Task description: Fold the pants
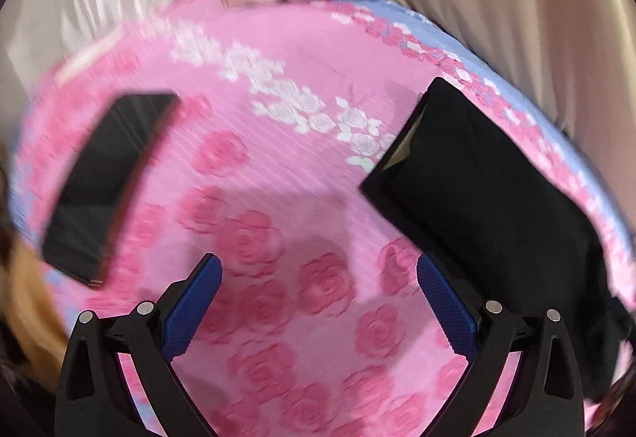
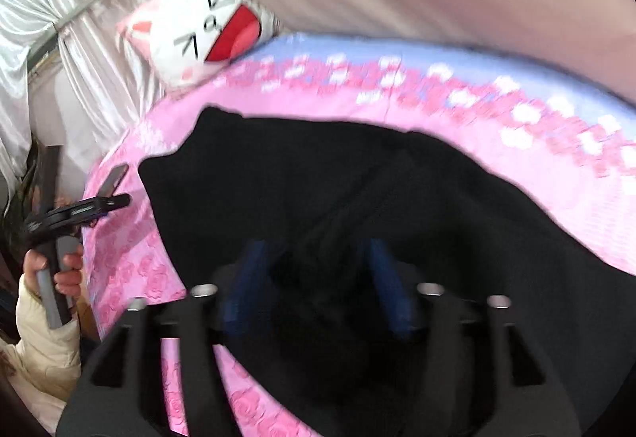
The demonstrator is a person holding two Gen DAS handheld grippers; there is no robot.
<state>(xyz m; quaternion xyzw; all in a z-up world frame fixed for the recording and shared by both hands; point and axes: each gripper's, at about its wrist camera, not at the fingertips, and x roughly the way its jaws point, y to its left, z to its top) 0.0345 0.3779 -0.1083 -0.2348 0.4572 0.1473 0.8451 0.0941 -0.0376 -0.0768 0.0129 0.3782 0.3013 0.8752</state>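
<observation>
Lying on the rose-print bedspread (image 1: 278,206), the black pants (image 1: 477,190) look folded into a compact block. The left gripper (image 1: 318,302) hangs spread and empty beside them; the right gripper (image 2: 318,286) hovers spread above the pants, probably needing only a final smoothing press.

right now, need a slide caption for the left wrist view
Open left hand-held gripper over a pink rose-print bedsheet, between a black smartphone and folded black pants.
</observation>
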